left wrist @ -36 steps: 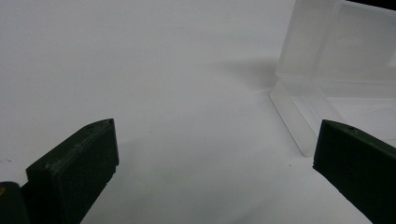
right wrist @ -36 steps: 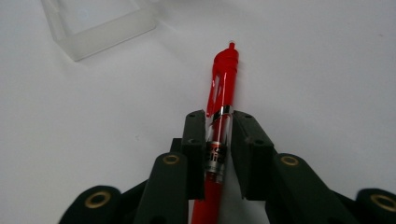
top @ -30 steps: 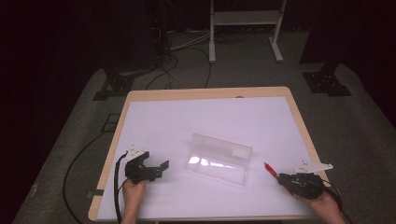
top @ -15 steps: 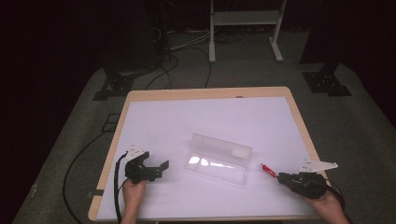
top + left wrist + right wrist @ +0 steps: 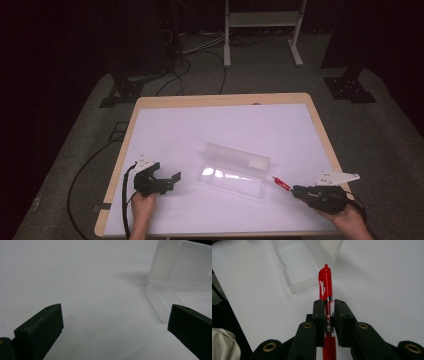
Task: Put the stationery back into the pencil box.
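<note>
My left claw [image 5: 174, 176] rests on the white table [image 5: 210, 130], jaws wide apart and empty, aimed at the clear plastic case [image 5: 235, 172] so it can steady it. The case lies open mid-table, lid tilted back, ready to take a pen. My right claw [image 5: 329, 307] is clamped on the red pen [image 5: 325, 287], tip pointed toward the case.

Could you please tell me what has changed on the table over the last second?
The right gripper, shut on the red pen, has carried it left, closer to the clear case. The left gripper has kept its place with jaws open, and the case has not moved.
</note>
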